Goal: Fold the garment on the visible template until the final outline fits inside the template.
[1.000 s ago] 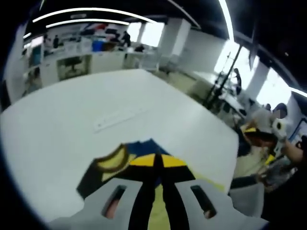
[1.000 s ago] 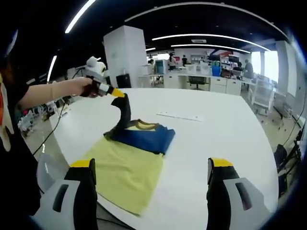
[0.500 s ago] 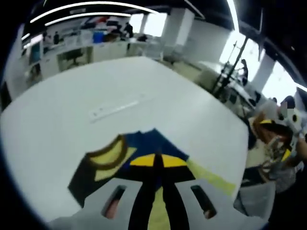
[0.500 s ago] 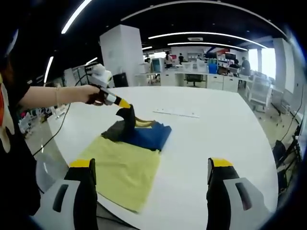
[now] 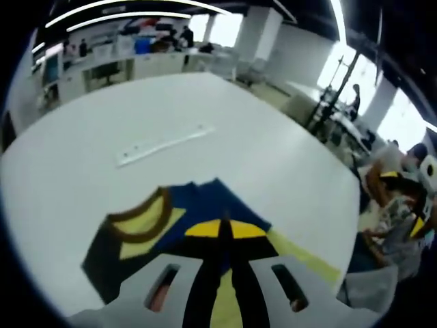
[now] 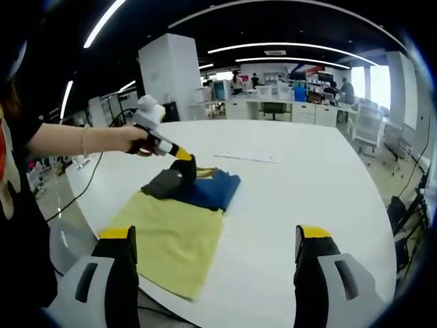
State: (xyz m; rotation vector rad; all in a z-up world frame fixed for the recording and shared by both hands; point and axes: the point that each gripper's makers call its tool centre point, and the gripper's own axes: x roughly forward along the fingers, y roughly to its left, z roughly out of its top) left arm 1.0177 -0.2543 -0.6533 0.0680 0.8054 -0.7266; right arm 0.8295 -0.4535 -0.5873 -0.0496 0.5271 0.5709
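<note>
A dark blue garment with a yellow collar lies partly folded on the far end of a yellow template on the white table. My left gripper is shut on a dark fold of the garment, held low over the blue cloth. In the right gripper view a hand holds the left gripper just above the garment, with the dark sleeve part draping down to the table. My right gripper stands open near the table's front edge, well short of the template, with nothing between its fingers.
A thin white strip lies on the table beyond the garment, also in the left gripper view. The person stands at the table's edge. Desks, chairs and a white column stand behind.
The left gripper has carried the dark fold lower and further across the garment, so the cloth hangs shorter and lies flatter. The right gripper has stayed open in place.
</note>
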